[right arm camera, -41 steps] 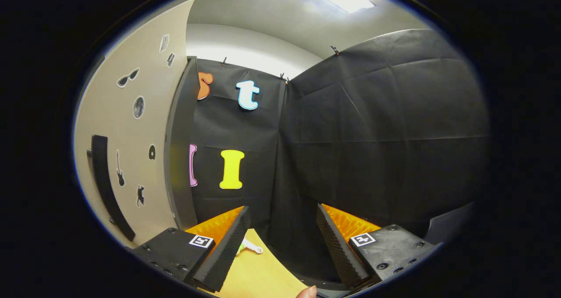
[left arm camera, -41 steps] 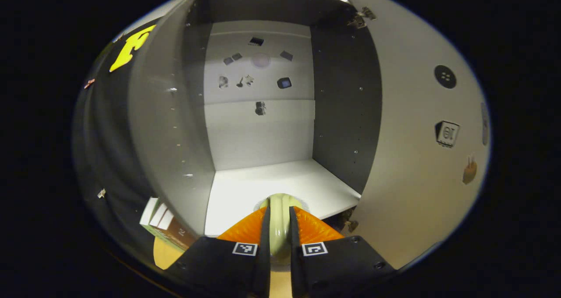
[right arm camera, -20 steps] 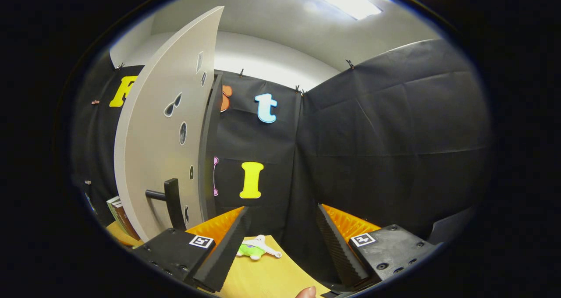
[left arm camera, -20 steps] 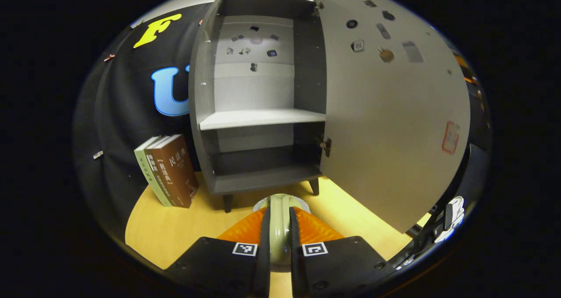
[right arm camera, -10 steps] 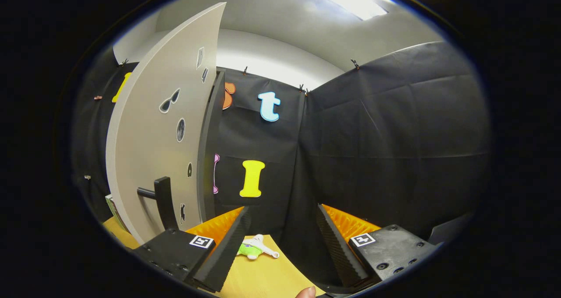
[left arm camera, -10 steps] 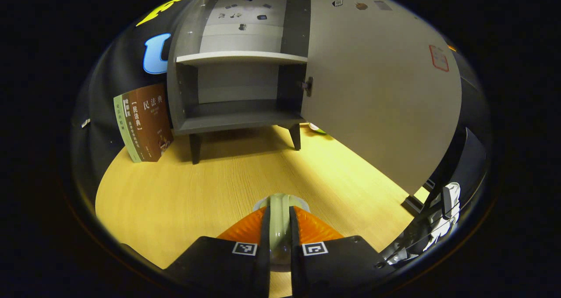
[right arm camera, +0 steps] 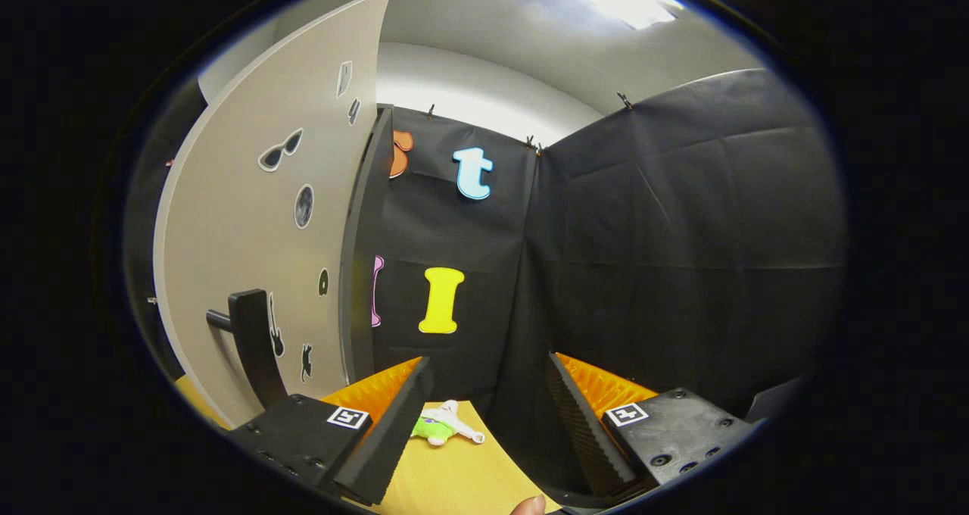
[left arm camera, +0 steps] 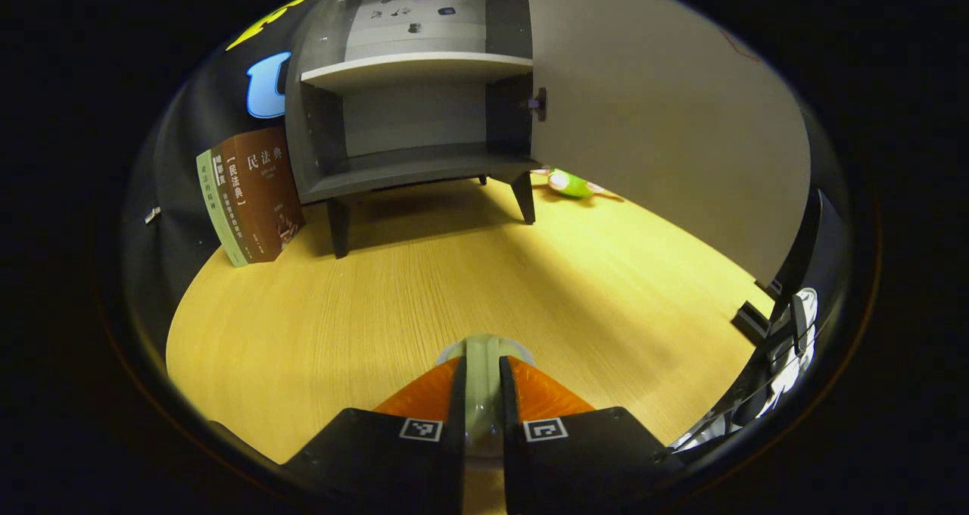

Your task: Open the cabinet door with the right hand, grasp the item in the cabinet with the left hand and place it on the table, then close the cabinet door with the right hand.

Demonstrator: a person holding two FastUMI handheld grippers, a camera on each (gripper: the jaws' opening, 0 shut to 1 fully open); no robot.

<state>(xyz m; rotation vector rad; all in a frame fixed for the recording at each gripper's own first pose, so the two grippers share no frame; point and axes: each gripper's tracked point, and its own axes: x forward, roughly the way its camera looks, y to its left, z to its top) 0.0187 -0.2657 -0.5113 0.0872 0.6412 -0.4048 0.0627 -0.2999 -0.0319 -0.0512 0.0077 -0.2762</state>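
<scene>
My left gripper (left arm camera: 483, 365) is shut on a pale green rounded item (left arm camera: 482, 345), held just above the wooden table (left arm camera: 363, 303). Ahead stands the grey cabinet (left arm camera: 412, 168) with bare shelves, and its door (left arm camera: 666, 113) is swung wide open to the right. In the right gripper view my right gripper (right arm camera: 488, 382) is open with nothing between its fingers. It hovers near the door's outer face (right arm camera: 242, 220), to the right of the black handle (right arm camera: 253, 344).
Several books (left arm camera: 250, 193) lean against the booth wall left of the cabinet. A small green and white toy (left arm camera: 569, 183) lies on the table behind the cabinet's right leg; the toy (right arm camera: 443, 426) also lies ahead of my right gripper.
My left gripper came back out of the cabinet's upper shelf with the pale green item and dropped low over the table. The right gripper drifted slightly near the open door.
</scene>
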